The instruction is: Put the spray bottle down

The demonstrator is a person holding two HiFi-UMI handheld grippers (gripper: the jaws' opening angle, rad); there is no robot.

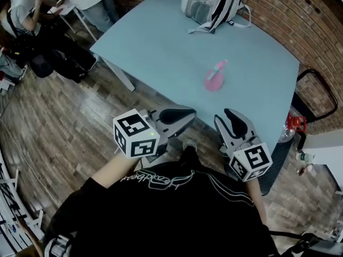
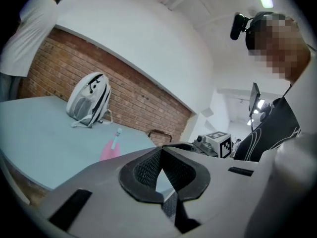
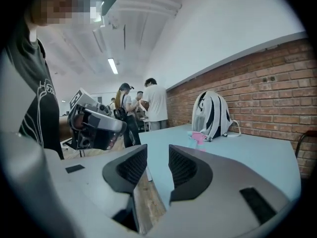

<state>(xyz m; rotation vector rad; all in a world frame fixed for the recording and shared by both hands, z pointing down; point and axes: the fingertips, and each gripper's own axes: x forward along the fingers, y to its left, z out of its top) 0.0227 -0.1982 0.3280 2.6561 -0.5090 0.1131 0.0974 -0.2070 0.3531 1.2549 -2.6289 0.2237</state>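
Both grippers are empty, short of the blue table's (image 1: 161,47) near edge. Left gripper (image 2: 159,155): pads meet at the tips. The pink spray bottle (image 1: 215,77) sits mid-table, well apart from the white backpack (image 1: 211,4), so the placing looks done. Right gripper (image 3: 157,157): jaws apart. Keep both clear of that edge; bare tabletop surrounds the bottle.

A person wears a black top (image 1: 177,208) crossed by thin white piping lines, with white script lettering across the upper part, and a small black camera (image 2: 239,26) strapped at the head. The left hand-held gripper (image 1: 183,116) and the right hand-held gripper (image 1: 231,120) share pale grey moulded bodies and black, finely ribbed pads (image 3: 131,167). At the rear of each sits a white cube, the left cube (image 1: 136,134) and the right cube (image 1: 252,161), printed with black square markers.
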